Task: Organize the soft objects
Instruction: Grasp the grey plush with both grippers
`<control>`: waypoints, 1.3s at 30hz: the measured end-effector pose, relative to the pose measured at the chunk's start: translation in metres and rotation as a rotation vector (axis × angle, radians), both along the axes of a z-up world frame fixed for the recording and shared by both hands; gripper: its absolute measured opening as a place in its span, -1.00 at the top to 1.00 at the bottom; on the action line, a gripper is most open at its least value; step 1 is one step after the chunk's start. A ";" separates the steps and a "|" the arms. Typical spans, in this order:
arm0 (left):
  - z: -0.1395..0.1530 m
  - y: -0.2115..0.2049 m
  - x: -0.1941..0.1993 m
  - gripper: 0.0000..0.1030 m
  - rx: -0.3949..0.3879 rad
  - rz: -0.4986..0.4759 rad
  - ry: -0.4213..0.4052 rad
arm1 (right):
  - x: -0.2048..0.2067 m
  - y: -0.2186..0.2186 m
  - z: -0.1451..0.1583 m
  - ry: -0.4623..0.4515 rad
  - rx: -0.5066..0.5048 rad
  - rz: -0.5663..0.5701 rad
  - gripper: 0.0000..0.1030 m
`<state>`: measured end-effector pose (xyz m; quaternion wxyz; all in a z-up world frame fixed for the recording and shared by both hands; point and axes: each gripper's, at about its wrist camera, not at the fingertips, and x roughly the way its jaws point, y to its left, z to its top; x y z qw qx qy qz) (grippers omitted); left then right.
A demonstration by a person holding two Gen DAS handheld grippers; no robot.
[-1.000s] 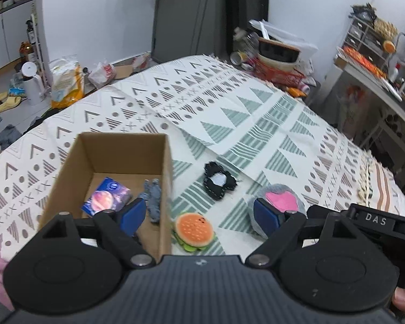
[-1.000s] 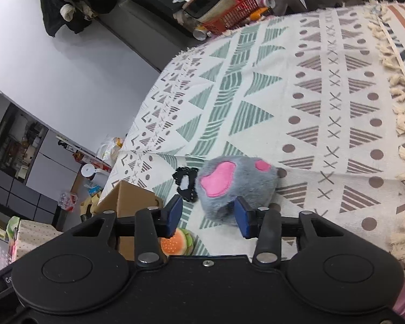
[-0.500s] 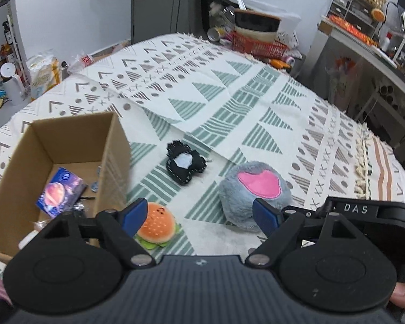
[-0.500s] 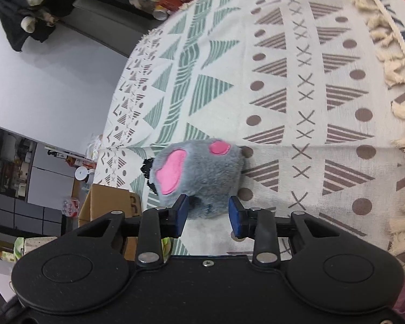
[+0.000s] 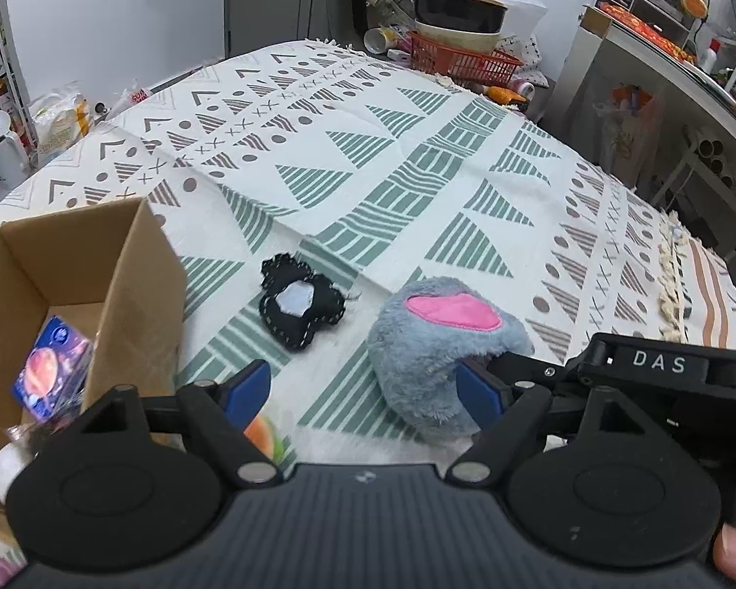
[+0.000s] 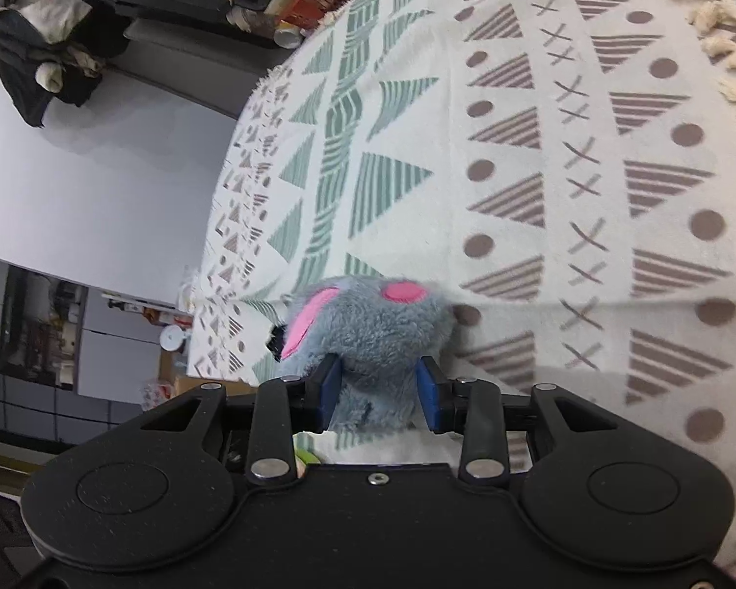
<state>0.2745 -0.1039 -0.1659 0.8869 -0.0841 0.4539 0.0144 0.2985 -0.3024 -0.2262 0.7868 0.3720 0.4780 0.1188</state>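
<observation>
I am squeezing the grey plush toy (image 6: 368, 324) with the right gripper (image 6: 379, 395), its blue pads (image 6: 329, 392) pressing into the fur on both sides low down, so the toy is bulging above them. It is sitting on the patterned blanket (image 6: 539, 147), and I cannot say whether it is lifting off the cloth yet.

I am holding the left gripper (image 5: 363, 392) wide apart and empty over the blanket. In the left wrist view the plush is lying at about 3 o'clock from the black felt piece (image 5: 299, 304), just beside it but not touching. The cardboard box (image 5: 73, 265) is standing at about 9 o'clock from the felt piece, with a blue packet (image 5: 49, 368) already inside. A burger-shaped toy (image 5: 265, 434) is peeking out under the left finger, beside the box.

My worry is the bite: I am pinching only fur and stuffing near the bottom, so the toy could slide out as I am carrying it toward the box. Its bulk could also brush the felt piece, or catch the near wall of the box and tip it.
</observation>
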 end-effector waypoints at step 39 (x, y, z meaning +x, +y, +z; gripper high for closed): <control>0.009 0.024 0.015 0.47 -0.209 0.082 -0.011 | 0.007 0.022 0.013 -0.154 0.036 0.078 0.52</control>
